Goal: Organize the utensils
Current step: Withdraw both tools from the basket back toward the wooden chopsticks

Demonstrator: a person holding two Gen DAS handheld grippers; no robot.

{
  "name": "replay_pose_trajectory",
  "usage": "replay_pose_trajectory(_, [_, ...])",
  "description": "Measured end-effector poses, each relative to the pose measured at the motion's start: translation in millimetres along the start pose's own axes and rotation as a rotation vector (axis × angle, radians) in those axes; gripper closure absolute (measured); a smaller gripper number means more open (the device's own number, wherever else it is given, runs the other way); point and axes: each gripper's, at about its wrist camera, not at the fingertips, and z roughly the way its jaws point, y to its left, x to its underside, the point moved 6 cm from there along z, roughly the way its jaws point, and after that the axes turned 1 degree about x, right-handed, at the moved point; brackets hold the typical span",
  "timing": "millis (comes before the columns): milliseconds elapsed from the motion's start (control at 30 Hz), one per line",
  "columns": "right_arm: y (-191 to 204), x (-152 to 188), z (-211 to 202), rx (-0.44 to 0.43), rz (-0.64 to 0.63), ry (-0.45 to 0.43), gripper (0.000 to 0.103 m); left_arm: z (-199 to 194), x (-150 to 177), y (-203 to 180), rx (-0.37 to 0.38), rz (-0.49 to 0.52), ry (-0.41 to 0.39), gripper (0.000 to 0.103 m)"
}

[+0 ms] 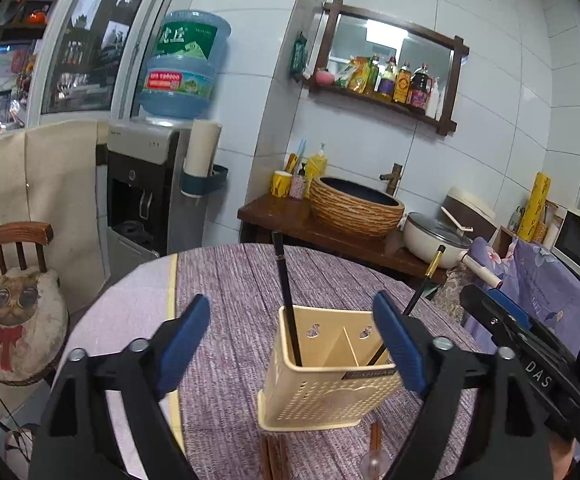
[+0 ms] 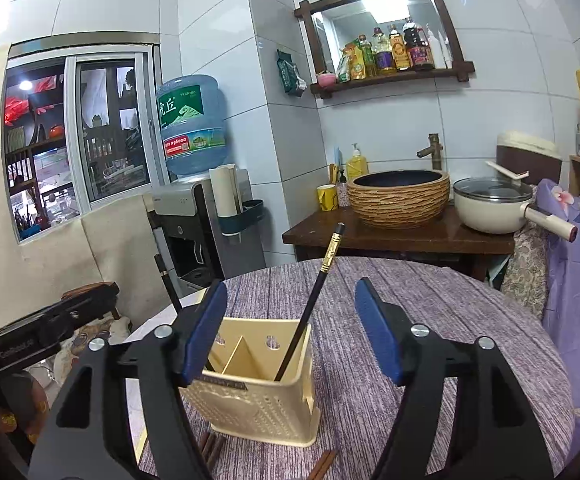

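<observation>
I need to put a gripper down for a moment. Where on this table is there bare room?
Free: the purple tablecloth right of the cream utensil holder, toward the floral cloth, and the far stretch behind the holder. Crowded: the near edge, where brown chopsticks lie at the holder's base.

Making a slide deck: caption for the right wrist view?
Open right claw over a cream utensil holder with one black chopstick in each compartment.

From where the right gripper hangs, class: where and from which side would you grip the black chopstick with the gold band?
Grip the black chopstick on its free upper shaft near the gold band, approaching from above. Its lower end sits inside the cream utensil holder, leaning right.
</observation>
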Motion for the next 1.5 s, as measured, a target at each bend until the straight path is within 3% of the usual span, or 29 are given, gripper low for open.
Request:
replay_pose_trajectory(67, [1.3,4.0,-10.3,0.014,-0.017,-0.003,0.025,-10.1,3.6,1.7,-0.011,0.010,-0.019,0.009])
replay_pose_trajectory(133, [3.5,11.5,-20.0,0.014,-0.026,0.013,0.024,-19.0,9.4,3.6,-0.010,0.018,-0.024,0.005])
replay_pose_trajectory(233, [4.3,26.6,-30.1,0.012,-0.027,0.052,0.015,-27.3,21.9,8.9,-0.029,0.026,-0.018,0.005])
replay_pose_trajectory(433, [-0.6,69.9,-41.6,0.057,-0.044,0.144,0.013,-25.8,62.8,32.6,-0.078,0.027,0.084,0.005])
replay_pose_trajectory(533, [-10.0,97.6,-41.2,0.059,0.002,0.221,0.013,-24.5,88.4,49.8,-0.109,0.003,0.143,0.005])
replay_pose_trajectory(767, [-39.7,154.6,-41.2,0.141,0.089,0.354,0.013,-24.4,140.2,71.7,-0.180,0.065,0.289,0.005])
replay_pose_trajectory(967, [-42.3,187.7,-36.3,0.158,0.106,0.452,0.020,-20.9,162.8,68.6,-0.154,0.068,0.366,0.007])
replay_pose_trajectory(1100, [-29.0,201.6,-31.8,0.140,0.076,0.506,0.021,-17.8,170.2,60.3,-0.133,0.076,0.394,0.019])
replay_pose_trajectory(1300, [-13.5,217.1,-27.8,0.142,0.026,0.553,0.022,-11.6,182.3,44.2,-0.098,0.108,0.434,0.030])
replay_pose_trajectory(1500, [-8.6,222.0,-25.1,0.169,-0.015,0.578,0.023,-7.7,189.7,32.4,-0.079,0.134,0.453,0.032])
